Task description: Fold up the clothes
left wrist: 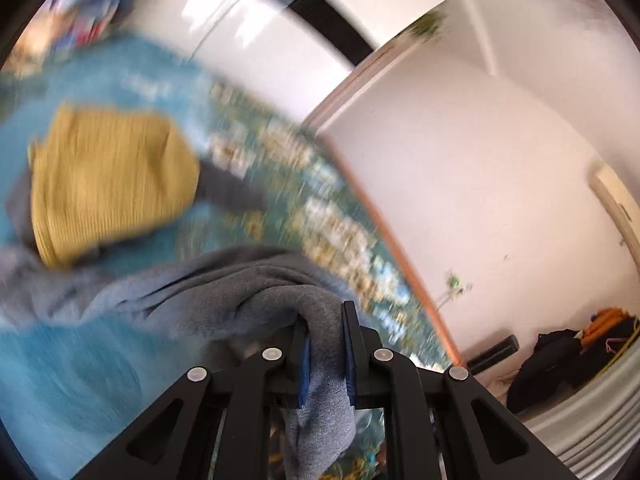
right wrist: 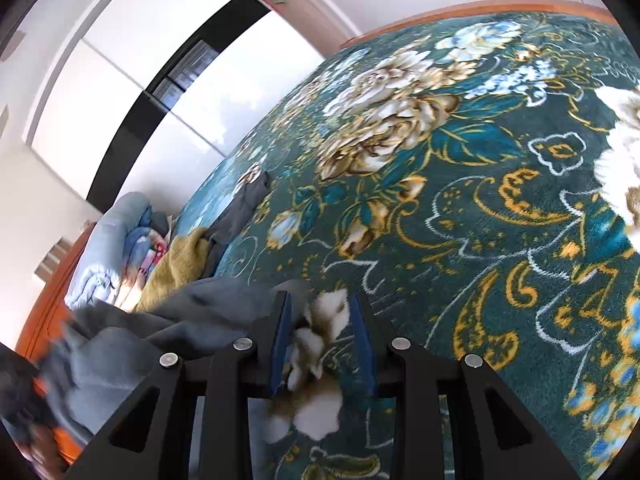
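Note:
A grey-blue garment (left wrist: 240,280) lies bunched in front of my left gripper (left wrist: 325,320), which is shut on a fold of it; the cloth hangs down between the blue pads. The left wrist view is blurred by motion. In the right wrist view the same grey-blue garment (right wrist: 140,340) sits to the left of my right gripper (right wrist: 322,312). That gripper stands open over the floral blanket (right wrist: 440,200), with only the blanket's pattern showing between its fingers. A mustard-yellow garment (left wrist: 112,184) (right wrist: 180,264) and a dark grey garment (left wrist: 236,192) (right wrist: 240,208) lie further back on the bed.
Rolled light-blue bedding (right wrist: 108,240) is heaped at the bed's far end. An orange-brown wooden bed frame (left wrist: 400,248) (right wrist: 44,300) borders the blanket. A dark pile of clothes (left wrist: 560,356) lies on the floor by the white wall. A white wardrobe (right wrist: 160,80) stands beyond the bed.

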Action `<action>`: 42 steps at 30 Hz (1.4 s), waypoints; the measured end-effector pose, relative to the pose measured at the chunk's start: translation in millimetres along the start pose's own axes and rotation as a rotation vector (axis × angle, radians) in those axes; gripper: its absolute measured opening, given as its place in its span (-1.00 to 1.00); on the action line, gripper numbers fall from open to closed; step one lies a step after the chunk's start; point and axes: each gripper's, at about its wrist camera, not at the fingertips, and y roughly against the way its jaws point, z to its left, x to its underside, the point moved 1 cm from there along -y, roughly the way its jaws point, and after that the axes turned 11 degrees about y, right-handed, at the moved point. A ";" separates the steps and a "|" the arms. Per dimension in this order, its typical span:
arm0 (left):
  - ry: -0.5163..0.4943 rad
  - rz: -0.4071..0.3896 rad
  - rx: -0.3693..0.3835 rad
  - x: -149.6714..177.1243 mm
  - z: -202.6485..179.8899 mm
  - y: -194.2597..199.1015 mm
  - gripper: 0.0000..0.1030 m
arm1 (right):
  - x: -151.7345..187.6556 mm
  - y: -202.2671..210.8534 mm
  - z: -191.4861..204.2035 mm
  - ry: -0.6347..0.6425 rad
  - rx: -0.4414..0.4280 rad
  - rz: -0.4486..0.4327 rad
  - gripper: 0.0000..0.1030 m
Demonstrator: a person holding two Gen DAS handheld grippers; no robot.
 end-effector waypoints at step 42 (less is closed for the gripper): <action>0.071 -0.013 -0.272 71.6 146.7 76.5 -0.73 | 60.0 -77.9 245.6 0.397 -0.296 0.092 -0.76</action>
